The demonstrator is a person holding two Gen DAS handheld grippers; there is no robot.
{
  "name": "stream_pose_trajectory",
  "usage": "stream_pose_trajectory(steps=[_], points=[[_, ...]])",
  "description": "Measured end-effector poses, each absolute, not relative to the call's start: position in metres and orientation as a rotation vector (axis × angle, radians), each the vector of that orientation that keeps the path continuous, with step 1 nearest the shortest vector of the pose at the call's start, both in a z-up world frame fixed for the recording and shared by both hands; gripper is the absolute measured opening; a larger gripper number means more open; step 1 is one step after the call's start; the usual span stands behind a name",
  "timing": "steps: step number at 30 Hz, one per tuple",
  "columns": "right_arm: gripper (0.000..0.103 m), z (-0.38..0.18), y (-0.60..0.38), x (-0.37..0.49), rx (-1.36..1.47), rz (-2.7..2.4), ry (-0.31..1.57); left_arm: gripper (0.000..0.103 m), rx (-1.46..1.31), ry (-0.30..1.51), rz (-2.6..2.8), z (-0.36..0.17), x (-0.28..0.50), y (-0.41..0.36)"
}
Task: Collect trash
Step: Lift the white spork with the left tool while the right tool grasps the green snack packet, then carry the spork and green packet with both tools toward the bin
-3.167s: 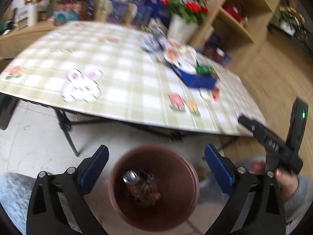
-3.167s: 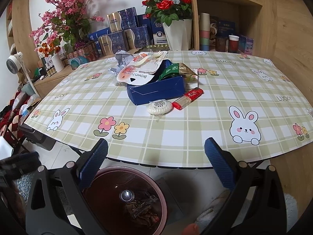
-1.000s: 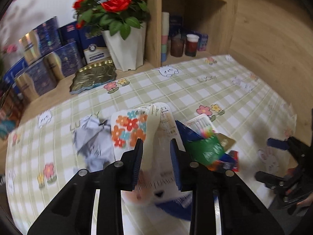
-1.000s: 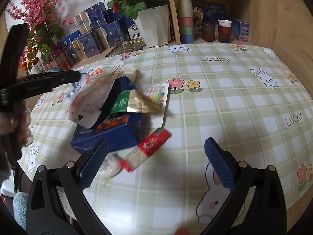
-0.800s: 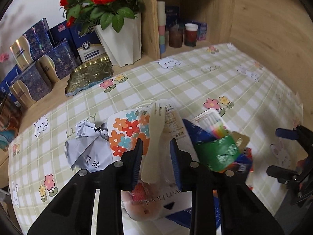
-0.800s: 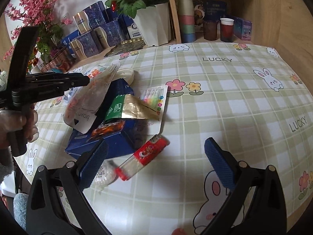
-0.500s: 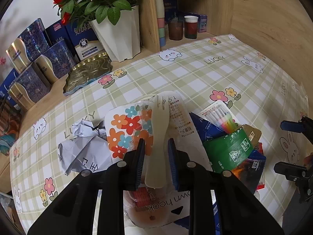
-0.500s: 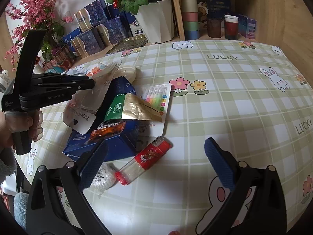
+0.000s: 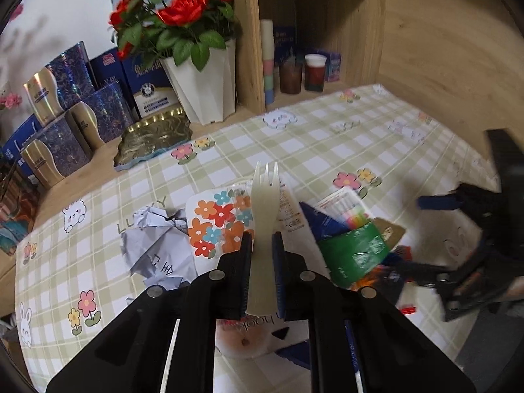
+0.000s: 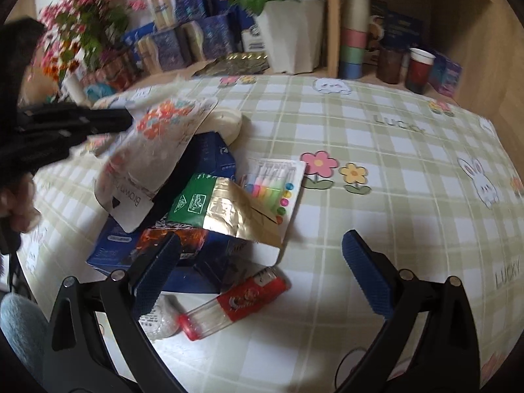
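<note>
While the left gripper point(image 9: 262, 245) clamps the fork point(image 9: 263, 216), its handle end hides.

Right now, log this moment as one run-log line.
task: collect trash | left gripper: jaws just closed on plastic fork over flowered packet | right gripper: jaws open, empty, above red-labelled tube

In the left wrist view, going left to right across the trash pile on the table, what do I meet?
Crumpled grey paper → flowered packet → plastic fork clamped in the left gripper → green and gold pouch → right gripper, open.
</note>
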State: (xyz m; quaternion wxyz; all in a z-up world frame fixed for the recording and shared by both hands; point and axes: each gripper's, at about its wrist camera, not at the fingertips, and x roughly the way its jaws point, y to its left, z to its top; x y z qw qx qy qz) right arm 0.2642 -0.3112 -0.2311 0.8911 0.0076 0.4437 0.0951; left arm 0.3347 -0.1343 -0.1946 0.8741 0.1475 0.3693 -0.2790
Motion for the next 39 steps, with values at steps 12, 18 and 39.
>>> stream_pose_trajectory(steps=[12,18,39], points=[[0.047,-0.235,-0.293,0.291,-0.008,0.286,1.001,0.013,0.176,0.732,-0.585,-0.166,0.3,-0.102],[0.034,-0.216,-0.298,0.274,0.054,0.286,0.942,0.013,0.123,0.731,-0.567,-0.159,0.282,-0.079],[0.032,-0.164,-0.295,0.192,0.18,0.308,0.828,0.013,0.045,0.689,-0.567,-0.131,0.185,-0.047]])
